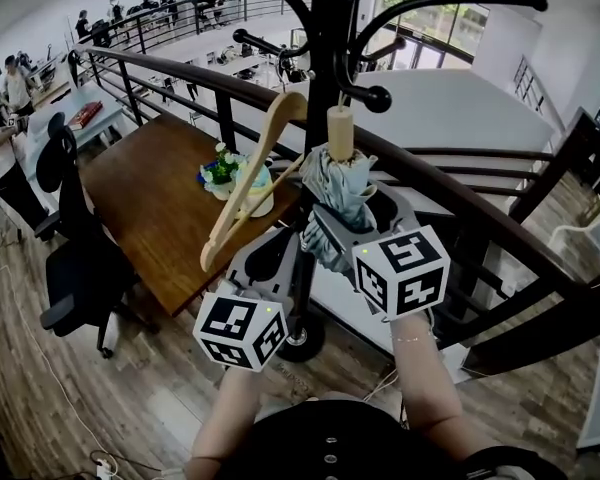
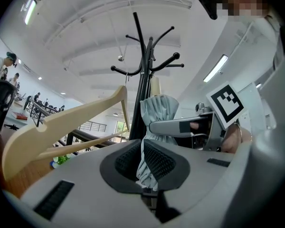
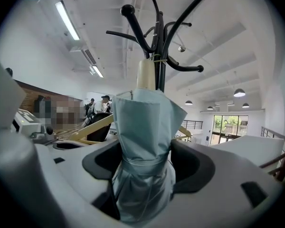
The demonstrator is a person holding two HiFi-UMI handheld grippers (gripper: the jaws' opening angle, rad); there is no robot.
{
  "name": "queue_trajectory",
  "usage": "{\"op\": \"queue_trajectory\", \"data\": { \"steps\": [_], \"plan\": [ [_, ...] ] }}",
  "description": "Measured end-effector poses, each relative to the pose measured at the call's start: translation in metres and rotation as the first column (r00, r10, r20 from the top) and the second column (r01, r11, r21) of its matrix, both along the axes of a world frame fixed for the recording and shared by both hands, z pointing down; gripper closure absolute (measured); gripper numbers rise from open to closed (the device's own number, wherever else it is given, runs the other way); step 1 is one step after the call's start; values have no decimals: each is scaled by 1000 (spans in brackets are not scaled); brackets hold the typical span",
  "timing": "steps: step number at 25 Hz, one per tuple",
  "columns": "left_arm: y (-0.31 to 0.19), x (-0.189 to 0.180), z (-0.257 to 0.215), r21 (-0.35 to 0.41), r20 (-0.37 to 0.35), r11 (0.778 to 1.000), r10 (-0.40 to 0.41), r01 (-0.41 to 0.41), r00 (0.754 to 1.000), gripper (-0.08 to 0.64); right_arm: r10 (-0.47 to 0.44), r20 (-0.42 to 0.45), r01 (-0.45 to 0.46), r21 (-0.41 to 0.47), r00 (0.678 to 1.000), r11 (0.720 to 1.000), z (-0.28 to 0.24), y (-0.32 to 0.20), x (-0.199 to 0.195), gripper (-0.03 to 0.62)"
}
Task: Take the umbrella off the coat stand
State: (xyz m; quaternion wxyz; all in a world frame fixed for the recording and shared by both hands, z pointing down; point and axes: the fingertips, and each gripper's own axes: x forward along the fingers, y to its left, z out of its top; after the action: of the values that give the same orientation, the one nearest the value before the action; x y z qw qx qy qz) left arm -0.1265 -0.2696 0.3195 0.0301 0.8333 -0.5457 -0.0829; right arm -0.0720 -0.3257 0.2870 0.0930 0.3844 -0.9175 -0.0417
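Note:
A pale blue folded umbrella with a cream handle hangs from a hook of the black coat stand. A wooden hanger hangs beside it on the left. My left gripper is shut on the umbrella's lower folds; in the head view the left gripper reaches in from below left. My right gripper stands wide open with the umbrella's body between its jaws, the pads apart from the cloth. In the head view the right gripper sits just right of the umbrella.
A dark curved railing runs behind the stand. Beyond it are a brown table with a small plant and a black office chair. People stand at the far left. The stand's round base rests on the wooden floor.

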Motion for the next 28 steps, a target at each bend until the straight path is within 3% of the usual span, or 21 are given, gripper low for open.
{"op": "queue_trajectory", "data": {
  "steps": [28],
  "plan": [
    [-5, -10, -4, -1, -15, 1000, -18, 18, 1000, 532, -95, 127, 89, 48, 987, 995, -12, 5, 13, 310]
  ]
}}
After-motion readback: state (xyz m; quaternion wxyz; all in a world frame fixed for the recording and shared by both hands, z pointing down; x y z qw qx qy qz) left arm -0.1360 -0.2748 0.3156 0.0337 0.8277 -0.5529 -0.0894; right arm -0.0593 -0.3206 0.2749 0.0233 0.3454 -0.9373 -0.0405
